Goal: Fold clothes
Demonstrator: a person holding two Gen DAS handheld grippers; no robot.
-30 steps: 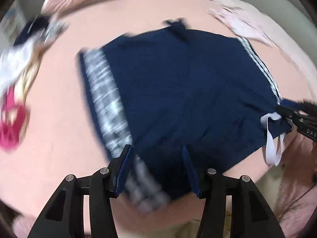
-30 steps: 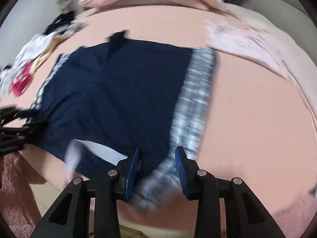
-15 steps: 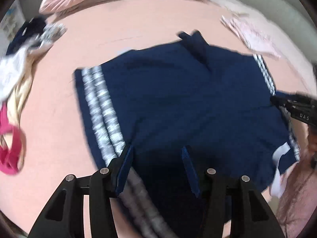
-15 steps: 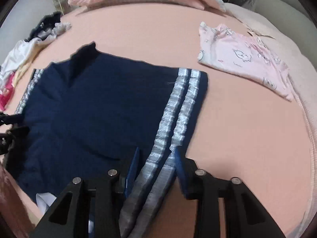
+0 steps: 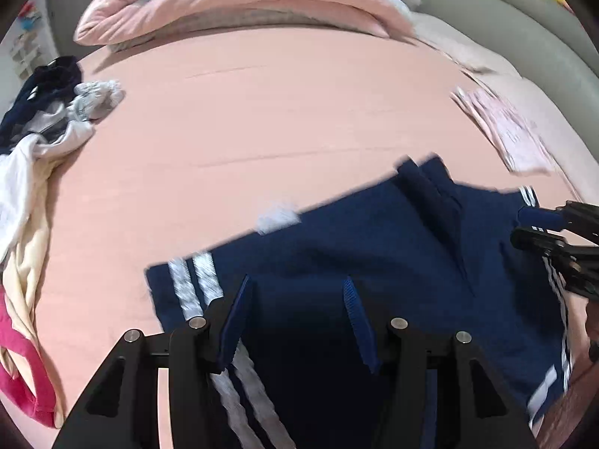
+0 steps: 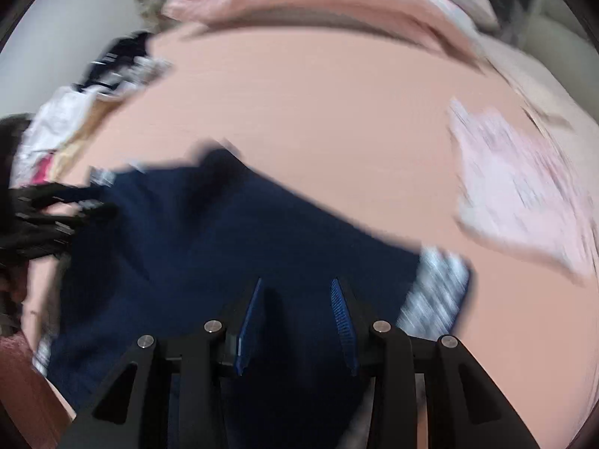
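Observation:
Navy shorts (image 5: 374, 247) with white side stripes lie partly raised over the pink bed sheet (image 5: 262, 112). Their near edge runs in between the fingers of my left gripper (image 5: 295, 292), which grips it beside the striped side. In the right wrist view, my right gripper (image 6: 295, 292) holds the near edge of the same shorts (image 6: 224, 232) close to the other stripe. Each gripper shows in the other's view, the right gripper (image 5: 535, 228) and the left gripper (image 6: 86, 205), pinching opposite sides. The right wrist view is blurred.
A folded pale pink garment (image 5: 513, 131) lies on the right of the bed. A loose pile of clothes (image 5: 37, 142), white, navy and magenta, sits on the left. A pink pillow (image 5: 243, 3) lies along the far end. Bare sheet spans the middle.
Both grippers have kept hold of the shorts. The shorts have come toward the cameras, so more bare sheet and the pillow show beyond them.

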